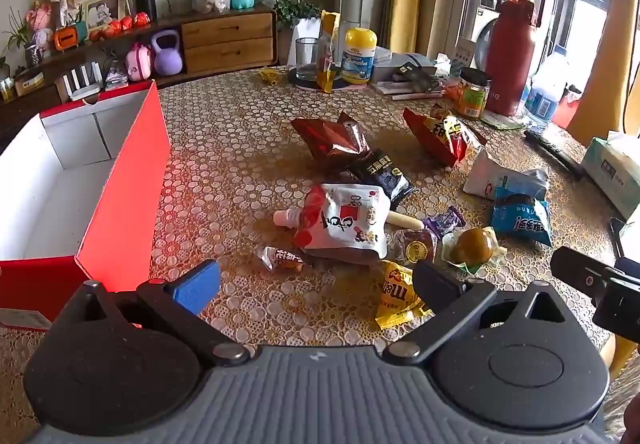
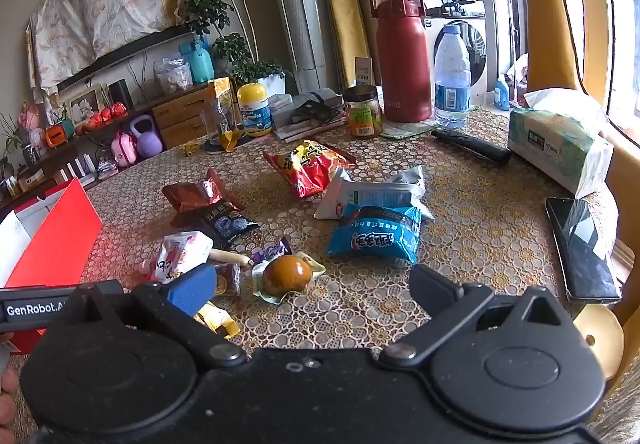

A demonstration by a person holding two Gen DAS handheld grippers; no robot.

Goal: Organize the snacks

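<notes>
Left gripper (image 1: pixel 316 280) and right gripper (image 2: pixel 312 284) hover spread wide and empty above one lace-covered table (image 1: pixel 240 132), one red cardboard box (image 1: pixel 120 180), one blue snack packet (image 2: pixel 376 236).

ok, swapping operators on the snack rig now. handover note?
Left tongs: open, empty, hovering over the table near the yellow m&m bag.
Right tongs: open, empty, above the packaged brown egg.
Red box: at left, open; the visible part of its inside holds nothing.
Done: nothing packed yet.
Left: all snacks, including the white spout pouch and blue bag.
</notes>
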